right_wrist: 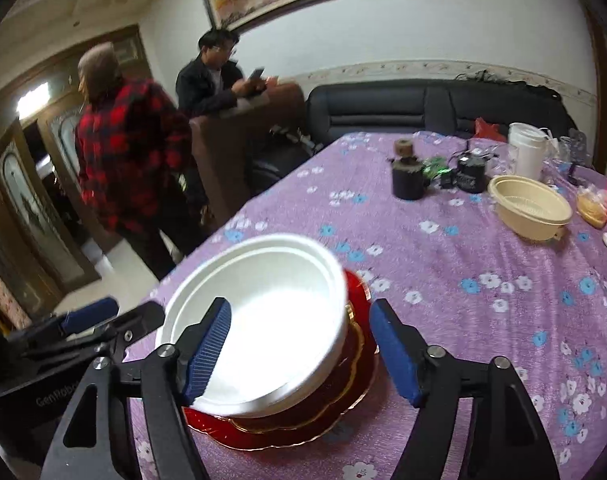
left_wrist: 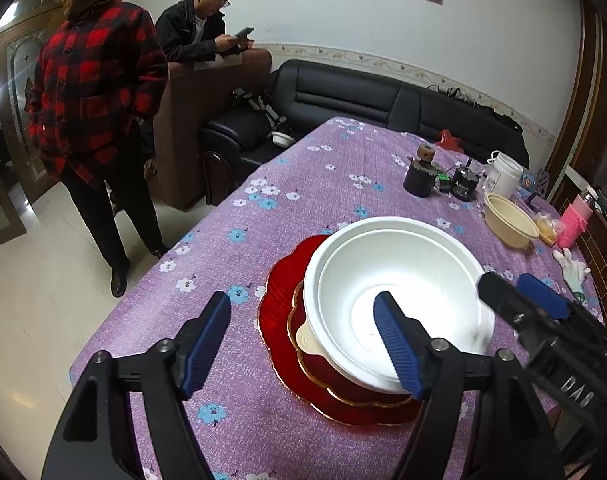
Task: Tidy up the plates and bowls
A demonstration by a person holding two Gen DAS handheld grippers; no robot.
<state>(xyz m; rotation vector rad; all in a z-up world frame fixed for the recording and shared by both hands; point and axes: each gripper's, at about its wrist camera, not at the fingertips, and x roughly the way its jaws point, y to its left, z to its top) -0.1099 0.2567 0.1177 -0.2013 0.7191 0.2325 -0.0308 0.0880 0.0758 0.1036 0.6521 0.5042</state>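
The left gripper is held wide, nothing clamped between its blue pads; its right finger is seen over the near rim of the white bowl, contact not being clear. The right gripper is likewise spread wide and empty, the bowl's right rim lying between its fingers without being pressed. The bowl is set mouth upward, round and so without a long axis, on a small gold-rimmed red plate stacked on a larger scalloped red plate, near the front of the purple flowered tablecloth. A cream handle tab under the bowl's near-left edge is shown only in the left view. Farther right, a cream bowl stands upright; its ribbed inside is shown only in the right view.
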